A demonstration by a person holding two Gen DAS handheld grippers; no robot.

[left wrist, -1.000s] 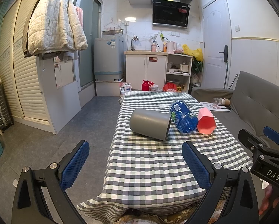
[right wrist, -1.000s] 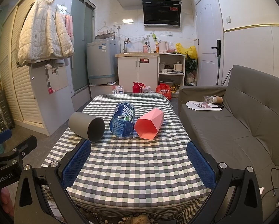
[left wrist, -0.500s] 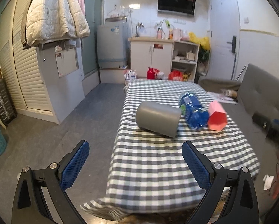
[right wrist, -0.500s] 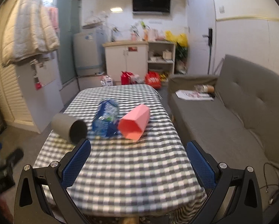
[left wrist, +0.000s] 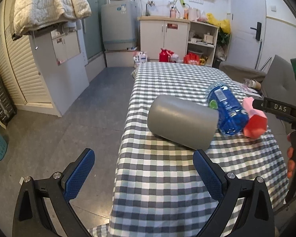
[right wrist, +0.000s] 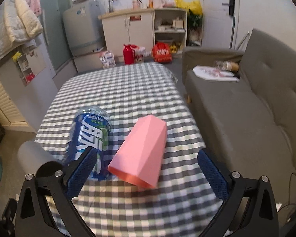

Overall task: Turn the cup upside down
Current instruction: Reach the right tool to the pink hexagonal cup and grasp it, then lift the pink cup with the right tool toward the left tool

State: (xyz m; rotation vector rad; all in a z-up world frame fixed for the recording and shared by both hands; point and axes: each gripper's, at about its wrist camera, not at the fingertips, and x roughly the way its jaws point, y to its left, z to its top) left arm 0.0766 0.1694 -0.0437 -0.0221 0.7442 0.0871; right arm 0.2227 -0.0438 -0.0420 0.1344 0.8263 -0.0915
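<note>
Both our left tongs point(left wrist: 142, 169) and right tongs point(right wrist: 146, 169) gape empty; the pink cup point(right wrist: 140, 152) lies sideways on the table point(right wrist: 128, 90).

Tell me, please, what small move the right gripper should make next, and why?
Probably ease the right gripper forward and down until its open fingers straddle the pink cup. That cup lies on its side directly ahead, not yet between the pads.

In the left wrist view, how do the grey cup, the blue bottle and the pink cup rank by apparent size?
1. grey cup, clearly largest, though nearest the camera.
2. blue bottle.
3. pink cup, partly hidden by the right gripper.
</note>
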